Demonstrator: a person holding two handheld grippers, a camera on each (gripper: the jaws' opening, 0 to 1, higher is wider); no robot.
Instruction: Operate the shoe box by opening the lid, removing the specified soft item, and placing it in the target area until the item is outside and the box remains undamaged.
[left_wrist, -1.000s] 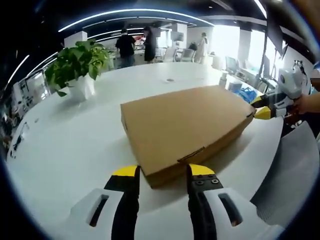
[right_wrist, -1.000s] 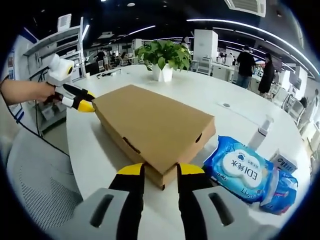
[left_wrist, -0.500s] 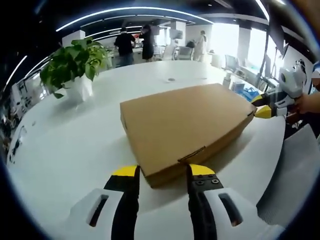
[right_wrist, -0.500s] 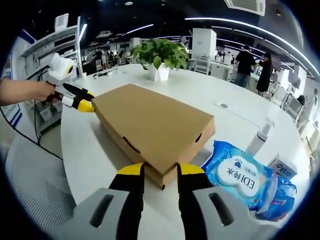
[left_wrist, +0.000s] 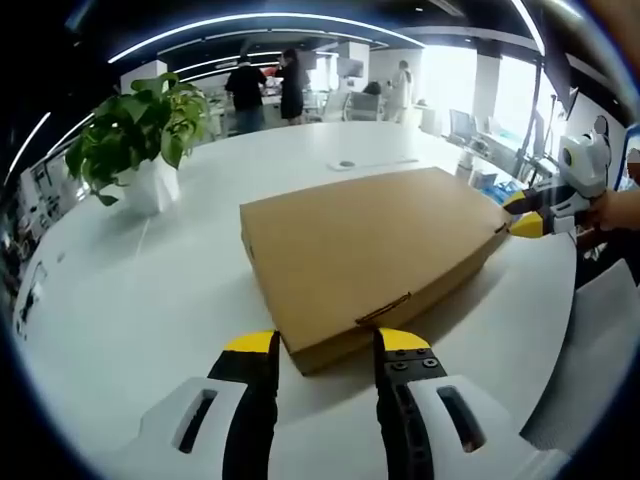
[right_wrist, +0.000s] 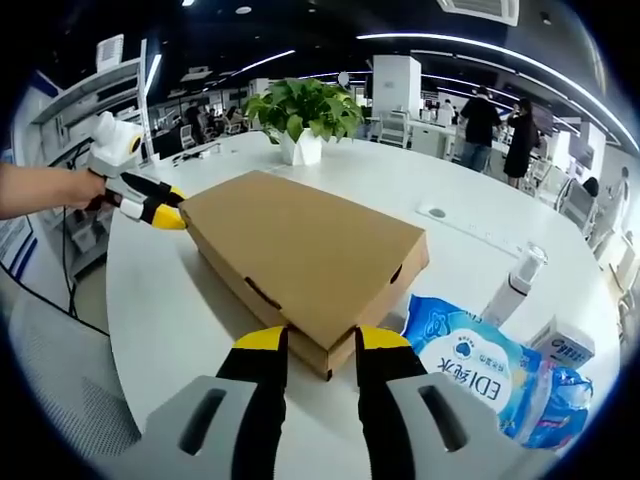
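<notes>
A big white table (left_wrist: 150, 290) carries everything, and the flat brown box (left_wrist: 370, 250) lies shut in the middle of it, lid still down and tab tucked in on the near side. Whatever soft item is meant to come out is hidden inside, so nothing of it can be seen. A potted plant (left_wrist: 140, 140) stands well back from the box; on the other side, in the right gripper view, a blue wipes pack (right_wrist: 480, 370) lies just beside the box, with a spray bottle (right_wrist: 515, 285) and a small carton (right_wrist: 565, 345) beyond it.

The left gripper (left_wrist: 325, 345) sits at one corner of the box, its jaws spread with the corner between them, not yet pinching. The right gripper (right_wrist: 320, 345) is at the opposite corner, jaws likewise apart and straddling the edge.

To my eye the risk is in the lift: if either pair closes hard on a corner, the thin card could crease or tear, and pulling up against the tucked tab might rip the flap. The box may also slide into the wipes.
</notes>
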